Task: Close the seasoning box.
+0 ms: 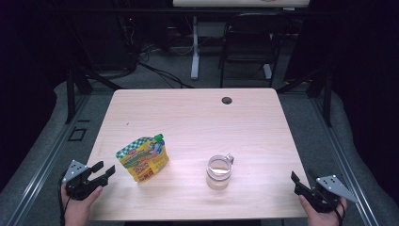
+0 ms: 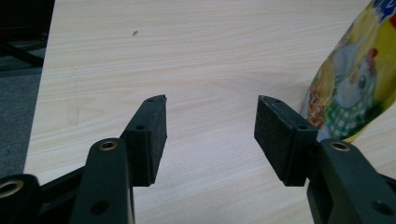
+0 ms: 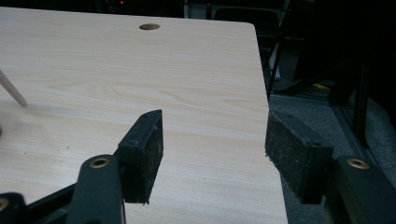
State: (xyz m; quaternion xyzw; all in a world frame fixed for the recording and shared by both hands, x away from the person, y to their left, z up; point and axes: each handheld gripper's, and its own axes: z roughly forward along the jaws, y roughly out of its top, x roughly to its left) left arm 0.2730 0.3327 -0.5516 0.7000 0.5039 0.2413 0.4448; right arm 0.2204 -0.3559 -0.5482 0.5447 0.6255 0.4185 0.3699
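Both tongs sit spread and empty at the near table (image 1: 197, 113) corners, the left gripper (image 1: 99, 170) just beside the standing food pouch (image 1: 143, 158) it seems set to take, the right gripper (image 1: 301, 184) well apart from the open glass jar (image 1: 219, 172) at the middle

Table (image 1: 188, 113) layout: pouch left, jar right, grippers at near corners.
Spouted food pouch (image 1: 142, 158) stands left of centre, glass jar (image 1: 219, 172) to its right, well apart, both on the near half. Left gripper (image 1: 104, 170) near the pouch's left side; right gripper (image 1: 295, 181) at the near right edge. Cable hole (image 1: 227, 100) at far edge; chair (image 1: 248, 40) behind table.
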